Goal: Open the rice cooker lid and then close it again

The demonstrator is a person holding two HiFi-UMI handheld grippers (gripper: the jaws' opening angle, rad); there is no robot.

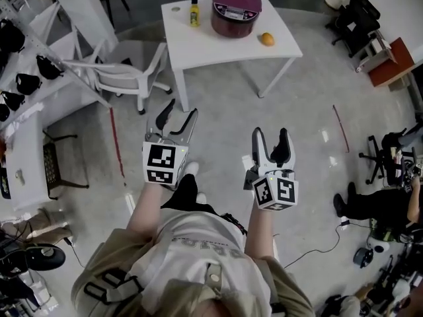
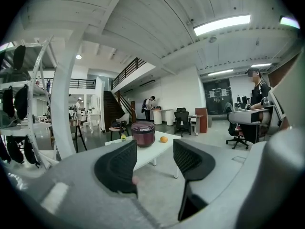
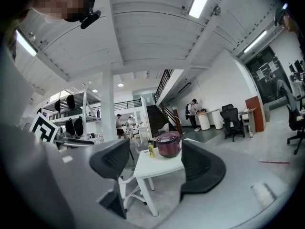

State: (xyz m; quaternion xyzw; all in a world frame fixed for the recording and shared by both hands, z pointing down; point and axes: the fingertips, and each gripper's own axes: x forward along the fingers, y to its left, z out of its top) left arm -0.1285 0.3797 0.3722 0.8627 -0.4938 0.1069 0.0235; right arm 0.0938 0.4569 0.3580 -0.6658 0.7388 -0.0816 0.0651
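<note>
1. While the cooker (image 1: 236, 10) sits closed on the table (image 1: 198, 48), the left gripper (image 1: 180, 111) and right gripper (image 1: 271, 134) hang far from it, jaws apart, empty.
2. A careless reach may topple the bottle (image 1: 194, 15) beside the cooker.

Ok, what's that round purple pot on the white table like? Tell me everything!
The rice cooker is round and squat, dark reddish-purple and smooth-looking. Its lid is shut, with a pale control panel on top. It stands upright toward the far side of the white table, between a small yellow bottle and an orange fruit, touching neither. Only the table touches it.
</note>
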